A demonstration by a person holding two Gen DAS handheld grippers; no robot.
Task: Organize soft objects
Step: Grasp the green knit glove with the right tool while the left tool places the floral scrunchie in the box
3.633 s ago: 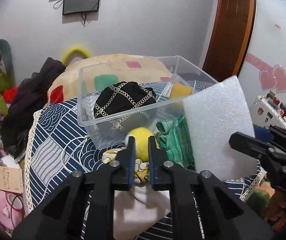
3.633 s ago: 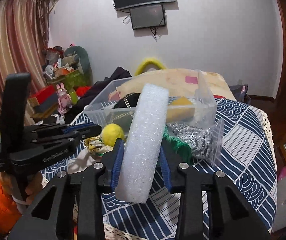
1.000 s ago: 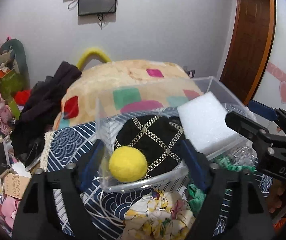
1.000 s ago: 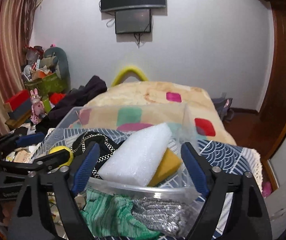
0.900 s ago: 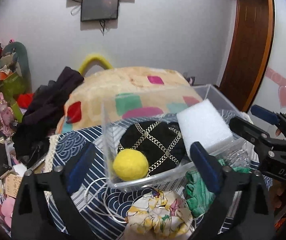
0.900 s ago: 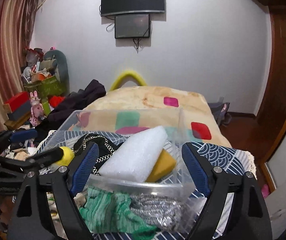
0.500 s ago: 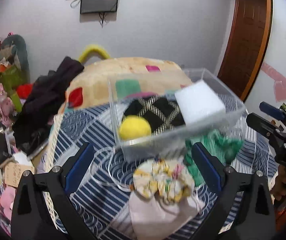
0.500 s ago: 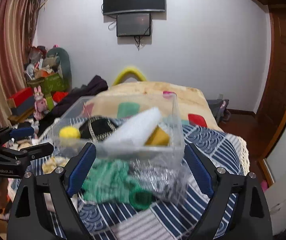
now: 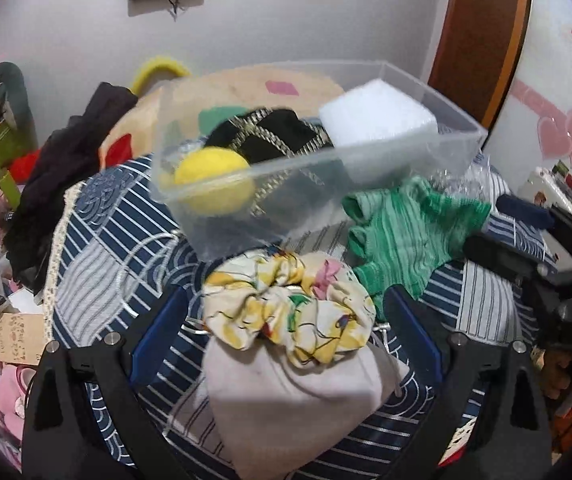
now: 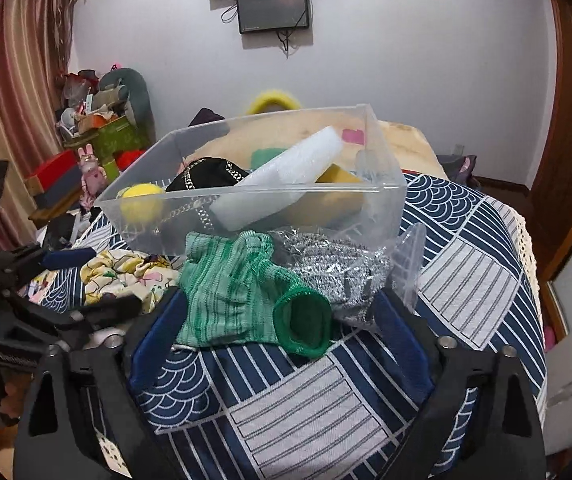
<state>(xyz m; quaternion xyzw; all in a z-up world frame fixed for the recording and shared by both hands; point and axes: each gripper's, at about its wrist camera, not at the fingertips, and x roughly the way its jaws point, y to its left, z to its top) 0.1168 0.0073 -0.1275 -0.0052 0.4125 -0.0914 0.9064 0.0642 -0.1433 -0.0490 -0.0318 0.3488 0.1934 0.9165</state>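
A clear plastic bin (image 9: 366,148) (image 10: 253,194) on the blue patterned tablecloth holds a yellow ball (image 9: 213,180) (image 10: 141,196), a black chain-trimmed pouch (image 9: 269,136) (image 10: 205,176), a white foam block (image 9: 378,120) (image 10: 286,172) and a yellow sponge (image 10: 338,178). My left gripper (image 9: 286,328) is open, its jaws either side of a floral scrunchie (image 9: 290,308) lying on a beige pouch (image 9: 294,392). My right gripper (image 10: 277,320) is open around a green knitted sock (image 10: 245,292), next to a bagged steel scourer (image 10: 338,272).
The tablecloth (image 10: 466,272) has a lace edge at left (image 9: 55,248) and right. Behind lie a patchwork cushion (image 9: 245,88), dark clothes (image 9: 73,148) and floor clutter at left (image 10: 97,136). A wooden door (image 9: 482,32) stands at right.
Both grippers let go of the ball and the foam block into the bin, opened wide and drew back and down; they now frame the scrunchie and the green sock.
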